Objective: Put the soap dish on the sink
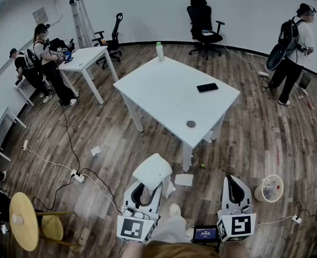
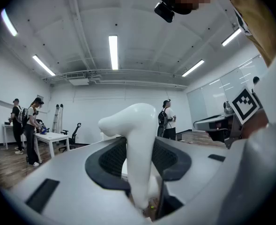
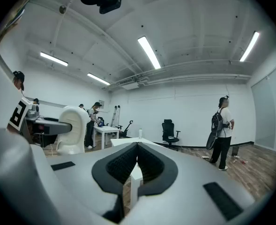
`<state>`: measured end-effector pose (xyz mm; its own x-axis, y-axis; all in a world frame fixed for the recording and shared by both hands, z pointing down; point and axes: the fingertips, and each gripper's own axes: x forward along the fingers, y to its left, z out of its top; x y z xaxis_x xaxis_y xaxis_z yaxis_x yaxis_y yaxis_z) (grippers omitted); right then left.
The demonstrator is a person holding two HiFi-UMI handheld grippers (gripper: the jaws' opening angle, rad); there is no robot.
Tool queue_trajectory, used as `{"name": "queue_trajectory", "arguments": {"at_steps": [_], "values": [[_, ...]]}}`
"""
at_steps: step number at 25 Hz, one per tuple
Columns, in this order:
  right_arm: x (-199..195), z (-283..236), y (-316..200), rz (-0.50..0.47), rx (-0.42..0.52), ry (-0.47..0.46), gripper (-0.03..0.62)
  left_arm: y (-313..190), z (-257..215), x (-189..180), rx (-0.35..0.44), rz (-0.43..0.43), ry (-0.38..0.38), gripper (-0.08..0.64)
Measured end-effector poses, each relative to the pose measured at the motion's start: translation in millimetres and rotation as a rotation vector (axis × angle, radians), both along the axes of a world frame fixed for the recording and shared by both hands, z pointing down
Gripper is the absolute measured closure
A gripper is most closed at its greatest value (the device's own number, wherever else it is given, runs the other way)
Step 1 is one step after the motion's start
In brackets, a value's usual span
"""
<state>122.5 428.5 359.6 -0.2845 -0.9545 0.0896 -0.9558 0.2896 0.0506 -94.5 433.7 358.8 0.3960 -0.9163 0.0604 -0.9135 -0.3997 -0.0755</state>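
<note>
We hold the soap dish (image 1: pixel 153 170) in the left tongs (image 1: pixel 146 187), low in the head view and above the wooden floor (image 1: pixel 120 138). It hangs in the air, short of the near corner of the big white bench (image 1: pixel 169 90) and touching nothing but the tongs. In the left gripper view the two dark pads press on the dish from either side. The white piece stands nearly upright between them, and its rounded top rises above the jaws and leans to the left.

The right tongs (image 1: pixel 233 180) sit to the right of the left ones, well apart from them, and point the same way, roughly level. In the right gripper view their pads meet at the tips with nothing between them, so they are clenched and empty. In that view we see the dish off to the left, clamped in the other tongs.

On the bench lie a dark phone (image 1: pixel 207 87), a small round thing (image 1: pixel 191 124) near the closest edge, and a bottle (image 1: pixel 159 51) with a green cap at the far corner. A sheet of paper (image 1: pixel 183 180) lies on the floor between the two tongs. A small bin (image 1: pixel 271 188) stands to the right, and a yellow round stool (image 1: pixel 23 219) to the far left. A person with a backpack (image 1: pixel 293 47) stands at the far right.
</note>
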Motion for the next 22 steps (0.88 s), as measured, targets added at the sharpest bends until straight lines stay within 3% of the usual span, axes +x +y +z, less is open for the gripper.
{"name": "queue_trajectory", "arguments": {"at_steps": [12,22], "values": [[-28,0,-124,-0.015,-0.003,0.025,0.584,-115,2,-28,-0.01,-0.018,0.002,0.405],[-57,-8,-184,-0.02,0.009,0.044,0.584,-177,4,-48,-0.045,0.001,-0.007,0.405]]}}
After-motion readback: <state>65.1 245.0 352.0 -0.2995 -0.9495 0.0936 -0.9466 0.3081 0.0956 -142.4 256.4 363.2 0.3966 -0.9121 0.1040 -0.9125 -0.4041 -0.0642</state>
